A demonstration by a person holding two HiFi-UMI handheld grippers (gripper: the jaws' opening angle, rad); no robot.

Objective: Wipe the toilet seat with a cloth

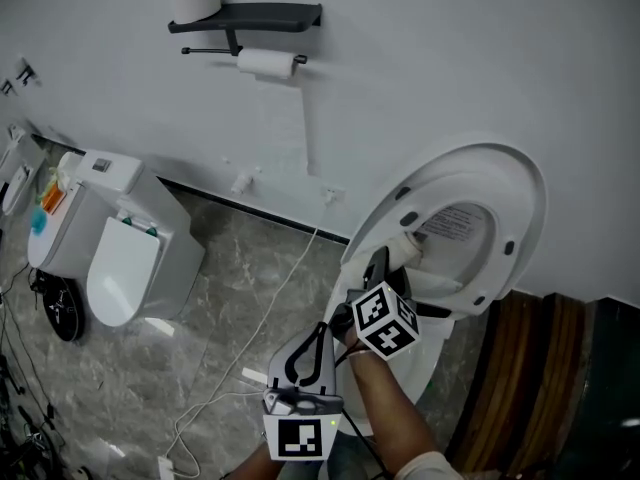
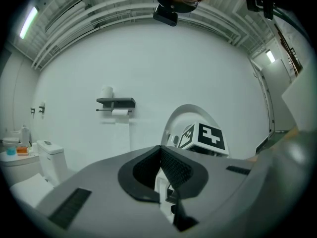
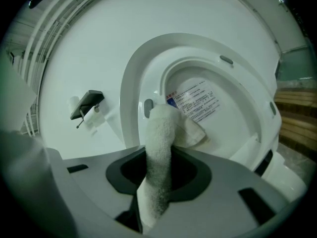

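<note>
A white toilet stands at the right with its seat point(image 1: 520, 223) and lid raised against the wall. My right gripper point(image 1: 385, 265) reaches into that raised ring, shut on a white cloth point(image 1: 408, 243). In the right gripper view the cloth point(image 3: 161, 143) runs up between the jaws of the right gripper point(image 3: 159, 155). Its folded end lies against the seat's underside point(image 3: 132, 83), beside a grey bumper and the lid's printed label point(image 3: 197, 100). My left gripper point(image 1: 318, 336) hangs lower left of the bowl, shut and with nothing in it. The left gripper view shows its ribbed pads point(image 2: 171, 165) pressed together.
A second white toilet point(image 1: 125, 258) stands at the left. On the wall are a black shelf point(image 1: 250, 18) and a paper roll point(image 1: 265, 63). A white cable point(image 1: 262, 318) trails over the grey marble floor. Dark wood panelling point(image 1: 540, 388) borders the right.
</note>
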